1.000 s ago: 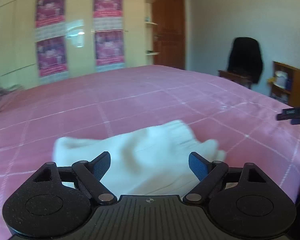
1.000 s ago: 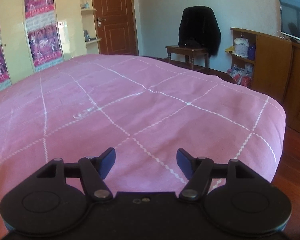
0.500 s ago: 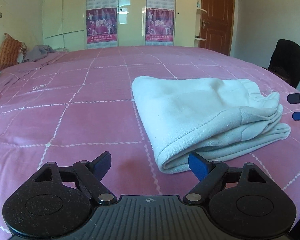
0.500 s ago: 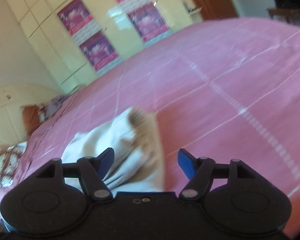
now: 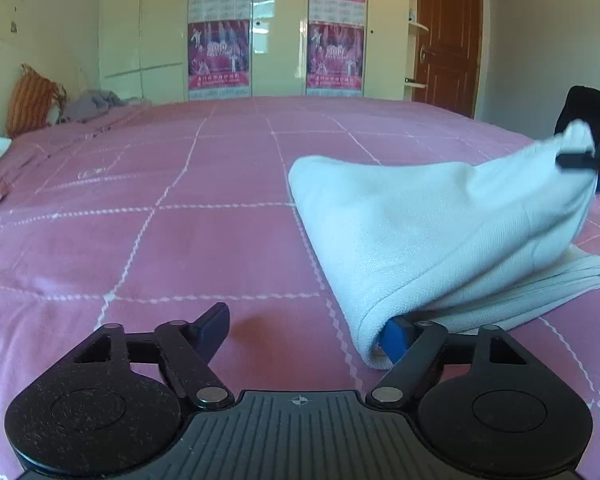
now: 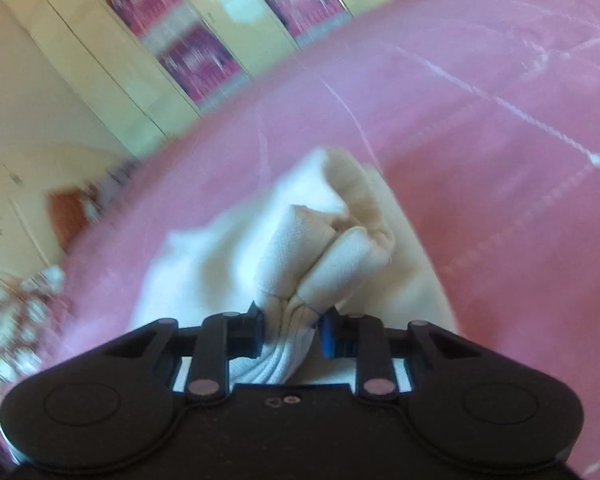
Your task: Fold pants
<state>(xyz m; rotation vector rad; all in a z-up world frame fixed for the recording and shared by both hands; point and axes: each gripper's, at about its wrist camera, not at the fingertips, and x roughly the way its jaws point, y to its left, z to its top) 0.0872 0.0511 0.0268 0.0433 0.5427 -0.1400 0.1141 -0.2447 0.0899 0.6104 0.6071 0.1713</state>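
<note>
Right wrist view shows the right gripper [image 6: 290,330] closing, its jaws pinching a bunched edge of the white pants [image 6: 300,248], which lie folded on the pink bed [image 6: 500,160]. The left gripper [image 5: 306,330] is closing too, 1 finger tucked under the near fold. Judging by this, a fold is starting; next, the left needs a firm hold.

The right gripper [image 6: 288,330] is closing, and its two pads already pinch a bunch of the white pants [image 6: 284,264] between them. The left gripper [image 5: 306,330] points a little downward with its jaws closing; one pad is under the pants' folded edge, the other stands free.
</note>
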